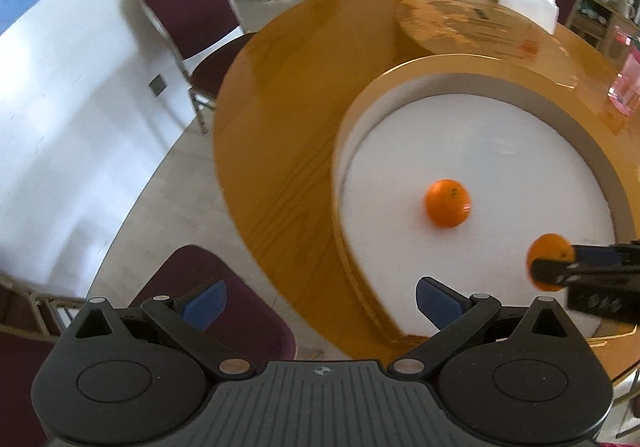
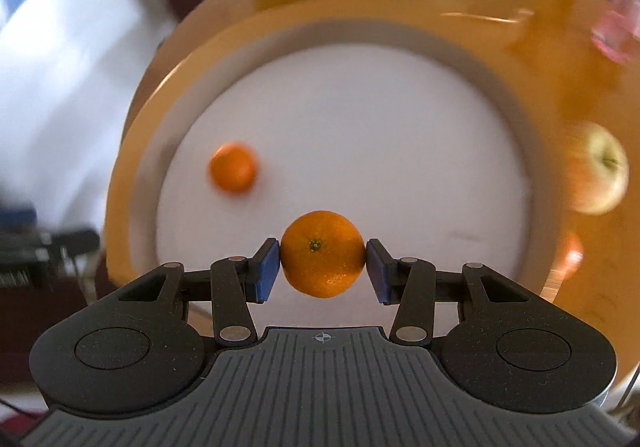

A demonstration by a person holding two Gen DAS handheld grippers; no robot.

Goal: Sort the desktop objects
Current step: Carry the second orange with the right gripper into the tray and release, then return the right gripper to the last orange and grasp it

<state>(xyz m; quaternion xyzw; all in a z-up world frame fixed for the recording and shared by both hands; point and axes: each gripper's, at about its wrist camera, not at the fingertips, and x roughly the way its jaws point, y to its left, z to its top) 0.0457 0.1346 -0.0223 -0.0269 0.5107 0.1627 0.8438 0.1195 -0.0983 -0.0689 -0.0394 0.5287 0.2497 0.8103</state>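
A mandarin (image 2: 322, 253) is clamped between the pads of the right gripper (image 2: 322, 267), above the near part of the round tray (image 2: 176, 87). A second mandarin (image 2: 233, 167) lies inside the tray; an apple (image 2: 600, 171), blurred, apparently lies outside its rim. The left gripper (image 1: 320, 303) is held wide apart, empty. The fruit should be lowered close to the tray floor before release, clear of the other, so rolling is limited.
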